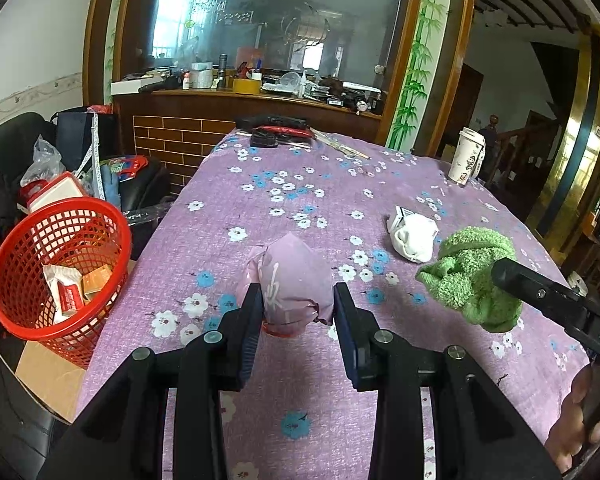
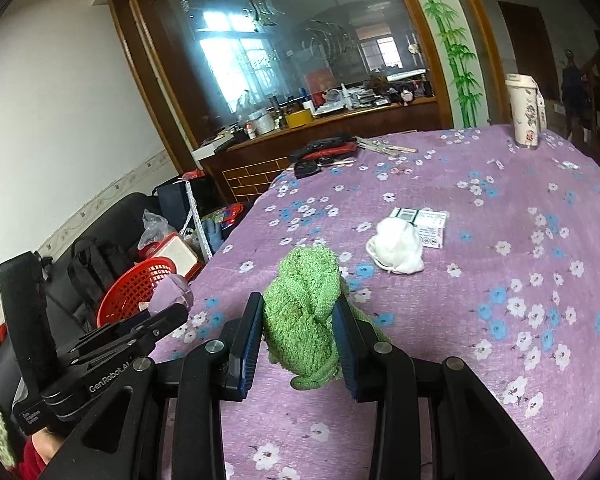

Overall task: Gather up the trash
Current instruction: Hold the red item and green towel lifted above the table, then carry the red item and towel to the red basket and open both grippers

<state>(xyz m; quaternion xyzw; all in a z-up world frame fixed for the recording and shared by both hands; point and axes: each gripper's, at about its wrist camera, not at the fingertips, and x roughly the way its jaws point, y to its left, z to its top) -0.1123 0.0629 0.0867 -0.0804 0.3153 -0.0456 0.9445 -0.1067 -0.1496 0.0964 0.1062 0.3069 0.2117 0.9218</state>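
Both grippers held crumpled items above the purple flowered tablecloth (image 1: 284, 184), with the trash basket off its left edge.

Nearest, the left gripper (image 1: 298, 308) pinched a pink crumpled bag (image 1: 294, 280) between its pads, lifted off the cloth, while the right gripper (image 2: 298, 320) squeezed a green fuzzy cloth (image 2: 304, 312) the same way. Beside the table's left edge stood a red mesh basket (image 1: 28, 236), which held a white wrapper (image 1: 62, 278), a small orange box (image 1: 98, 278) and a red-and-white packet (image 1: 70, 296). Farther out on the cloth lay a white wad (image 2: 396, 250) touching a small printed box (image 2: 428, 224). Near the table's far right edge stood an upright white paper cup (image 2: 524, 110) with its lid on; its contents could not be seen.
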